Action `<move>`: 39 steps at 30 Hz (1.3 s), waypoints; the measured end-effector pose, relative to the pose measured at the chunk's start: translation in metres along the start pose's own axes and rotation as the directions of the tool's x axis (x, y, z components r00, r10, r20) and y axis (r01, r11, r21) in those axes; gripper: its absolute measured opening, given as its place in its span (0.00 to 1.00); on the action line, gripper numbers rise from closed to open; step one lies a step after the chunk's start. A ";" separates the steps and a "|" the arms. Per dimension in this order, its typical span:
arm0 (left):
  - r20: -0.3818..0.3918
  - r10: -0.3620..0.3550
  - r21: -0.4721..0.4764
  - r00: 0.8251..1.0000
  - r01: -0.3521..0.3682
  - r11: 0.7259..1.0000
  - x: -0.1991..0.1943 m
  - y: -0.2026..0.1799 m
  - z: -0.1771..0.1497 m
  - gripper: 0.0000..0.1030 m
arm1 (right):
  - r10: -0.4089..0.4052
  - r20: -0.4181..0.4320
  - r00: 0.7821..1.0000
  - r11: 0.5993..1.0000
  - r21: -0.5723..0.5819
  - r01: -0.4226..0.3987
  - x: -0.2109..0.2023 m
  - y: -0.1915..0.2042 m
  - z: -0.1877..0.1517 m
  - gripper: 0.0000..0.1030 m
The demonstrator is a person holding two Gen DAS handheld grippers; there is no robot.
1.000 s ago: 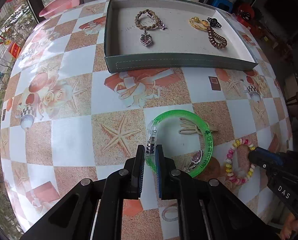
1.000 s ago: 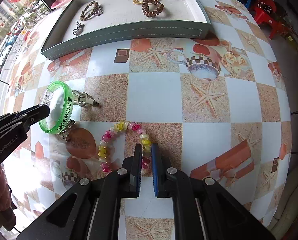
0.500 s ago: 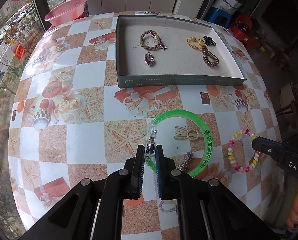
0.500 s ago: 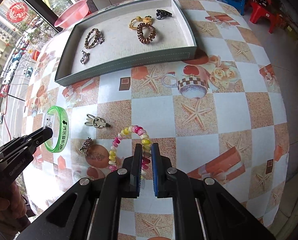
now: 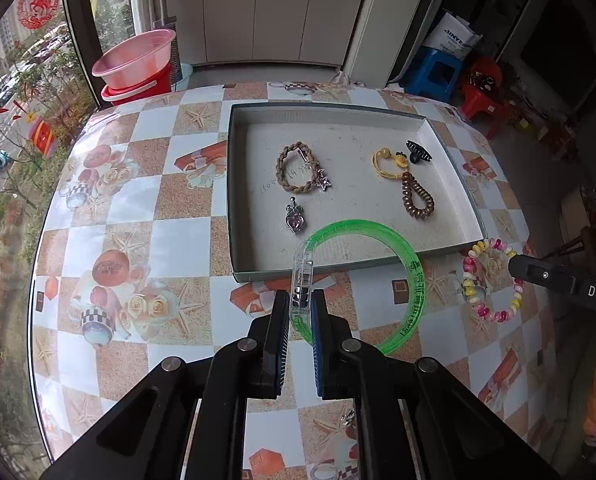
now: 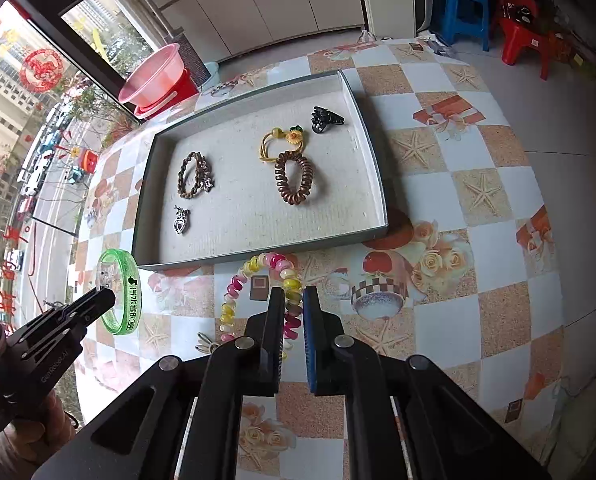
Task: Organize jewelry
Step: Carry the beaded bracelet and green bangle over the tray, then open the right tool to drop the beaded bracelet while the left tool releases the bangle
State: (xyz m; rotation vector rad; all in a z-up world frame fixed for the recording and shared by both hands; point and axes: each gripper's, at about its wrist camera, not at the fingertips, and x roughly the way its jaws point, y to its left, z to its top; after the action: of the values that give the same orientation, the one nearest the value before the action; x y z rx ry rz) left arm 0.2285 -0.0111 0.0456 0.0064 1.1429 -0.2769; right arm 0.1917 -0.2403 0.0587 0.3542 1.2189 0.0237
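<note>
My left gripper (image 5: 301, 300) is shut on a green bangle (image 5: 414, 276) and holds it in the air just before the near wall of the grey tray (image 5: 338, 268). My right gripper (image 6: 293, 300) is shut on a pink and yellow bead bracelet (image 6: 257, 266), lifted above the table in front of the tray (image 6: 265, 250). The tray holds a braided bracelet (image 5: 293, 168), a heart pendant (image 5: 295, 219), a brown coil hair tie (image 5: 416, 196), a yellow hair tie (image 5: 386, 160) and a black claw clip (image 5: 418, 151).
A beige hair clip (image 6: 206, 344) lies on the patterned table (image 5: 177, 240) near my right gripper. A small silver charm (image 5: 348, 416) shows below my left fingers. A pink basin (image 5: 137, 56) stands beyond the table's far left edge.
Both grippers have risen and moved toward the tray, carrying the green bangle and the bead bracelet off the table. The hair clip and charm stayed behind.
</note>
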 end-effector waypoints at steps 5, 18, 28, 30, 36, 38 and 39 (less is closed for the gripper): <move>0.013 0.006 0.000 1.000 -0.006 1.000 0.017 -0.007 0.029 0.23 | 0.014 0.013 1.000 1.000 0.013 -0.014 0.017 -0.001 0.032 0.09; -0.027 0.048 0.005 0.998 -0.048 0.999 0.086 -0.044 0.070 0.23 | 0.019 0.006 1.000 0.998 0.065 -0.019 0.070 -0.024 0.096 0.09; -0.032 0.139 0.040 0.990 -0.137 0.990 0.123 -0.058 0.089 0.23 | 0.018 0.001 1.000 0.999 0.048 -0.018 0.100 -0.029 0.126 0.09; -0.032 0.151 0.053 0.988 -0.149 0.987 0.127 -0.061 0.089 0.23 | 0.013 -0.008 1.000 0.999 0.043 -0.012 0.106 -0.030 0.127 0.09; -0.046 0.185 0.076 0.982 -0.181 0.980 0.136 -0.064 0.085 0.23 | 0.011 -0.039 0.999 0.999 0.041 -0.010 0.120 -0.034 0.125 0.10; -0.040 0.194 0.073 0.980 -0.191 0.979 0.137 -0.063 0.084 0.23 | 0.018 -0.048 0.999 0.999 0.044 -0.015 0.122 -0.036 0.125 0.10; -0.040 0.196 0.072 0.980 -0.192 0.979 0.137 -0.063 0.084 0.23 | 0.023 -0.054 0.998 0.999 0.045 -0.021 0.123 -0.036 0.125 0.10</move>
State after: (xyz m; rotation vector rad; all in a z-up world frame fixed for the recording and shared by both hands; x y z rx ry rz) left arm 0.3426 -0.1140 -0.0339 0.1846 1.1701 -0.1422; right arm 0.3436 -0.2808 -0.0269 0.4083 1.2713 0.0252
